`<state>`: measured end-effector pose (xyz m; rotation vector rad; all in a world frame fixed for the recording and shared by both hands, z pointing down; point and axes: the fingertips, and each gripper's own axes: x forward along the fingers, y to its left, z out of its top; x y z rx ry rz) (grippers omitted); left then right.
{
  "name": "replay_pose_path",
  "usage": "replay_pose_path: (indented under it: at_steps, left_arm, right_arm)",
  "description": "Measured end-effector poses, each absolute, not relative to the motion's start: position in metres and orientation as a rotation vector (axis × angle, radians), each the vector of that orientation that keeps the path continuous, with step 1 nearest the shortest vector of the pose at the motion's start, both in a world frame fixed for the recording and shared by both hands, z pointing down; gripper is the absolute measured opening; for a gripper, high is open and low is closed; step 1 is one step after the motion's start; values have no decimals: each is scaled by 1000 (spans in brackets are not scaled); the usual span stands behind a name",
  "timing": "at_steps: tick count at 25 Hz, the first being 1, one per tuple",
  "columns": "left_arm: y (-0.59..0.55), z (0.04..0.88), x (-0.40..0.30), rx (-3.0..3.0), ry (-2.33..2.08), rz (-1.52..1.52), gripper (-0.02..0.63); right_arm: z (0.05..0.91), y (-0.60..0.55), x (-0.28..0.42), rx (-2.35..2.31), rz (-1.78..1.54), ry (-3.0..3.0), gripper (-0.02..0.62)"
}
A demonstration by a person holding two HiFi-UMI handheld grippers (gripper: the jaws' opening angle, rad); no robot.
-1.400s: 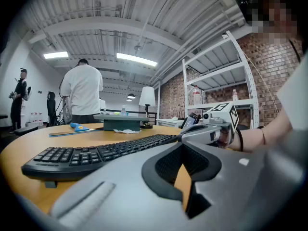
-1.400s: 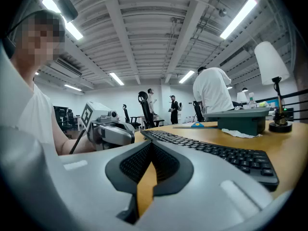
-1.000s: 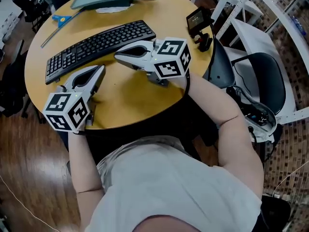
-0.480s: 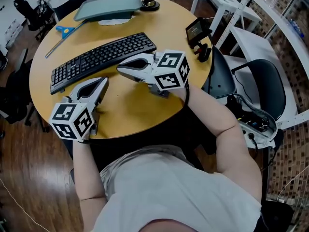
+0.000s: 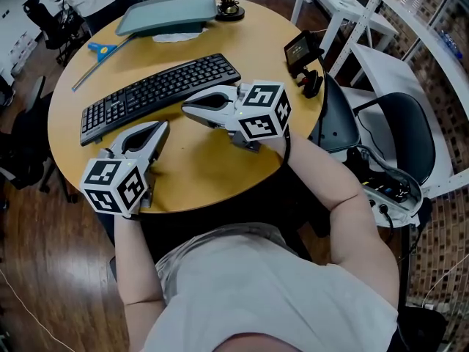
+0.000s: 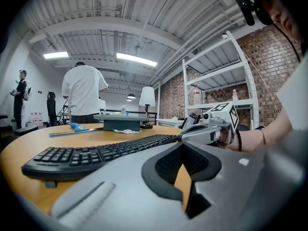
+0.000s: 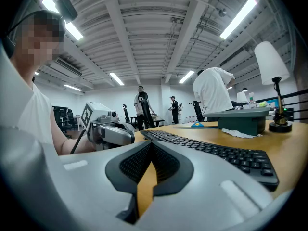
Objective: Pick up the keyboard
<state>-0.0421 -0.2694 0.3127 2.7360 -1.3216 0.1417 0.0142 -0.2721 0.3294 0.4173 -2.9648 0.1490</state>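
Note:
A black keyboard point(image 5: 157, 94) lies slantwise on the round wooden table point(image 5: 205, 163). My left gripper point(image 5: 163, 127) rests on the table just in front of the keyboard's near edge, its jaws shut on nothing. My right gripper point(image 5: 187, 107) lies beside the keyboard's right part, pointing left, jaws also shut and empty. In the left gripper view the keyboard point(image 6: 96, 155) stretches ahead of the closed jaws point(image 6: 185, 146), with the right gripper point(image 6: 211, 129) beyond. In the right gripper view the keyboard point(image 7: 211, 150) runs off to the right of the closed jaws point(image 7: 150, 146).
At the table's far side stand a grey-green tray point(image 5: 172, 12), a blue-handled tool point(image 5: 99, 48) and a lamp base point(image 5: 230, 7). A small screen device point(image 5: 299, 48) sits at the right rim. A black chair point(image 5: 399, 123) and white shelving stand to the right. People stand beyond the table.
The head camera has shifted a little, so the table sits slightly lower in the picture. Both grippers and the keyboard keep their places.

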Motion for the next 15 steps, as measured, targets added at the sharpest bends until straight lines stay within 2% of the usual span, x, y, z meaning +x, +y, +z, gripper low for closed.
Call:
replay_pose_path:
  at_steps: [6, 9, 11, 14, 15]
  left_arm:
    - [-278, 318, -36, 2739, -1320, 143, 0]
    - [-273, 318, -35, 2737, -1308, 160, 0]
    - [-267, 317, -35, 2742, -1300, 163, 0]
    - [-257, 316, -35, 2748, -1292, 164, 0]
    - [-256, 317, -35, 2747, -1294, 165, 0]
  right_arm:
    - [328, -277, 22, 437, 99, -2972, 2]
    - [311, -278, 19, 564, -396, -2824, 13]
    - [310, -282, 9, 562, -700, -2597, 88]
    - [335, -296, -4, 474, -859, -2270, 178]
    - [346, -302, -6, 458, -896, -2169, 181]
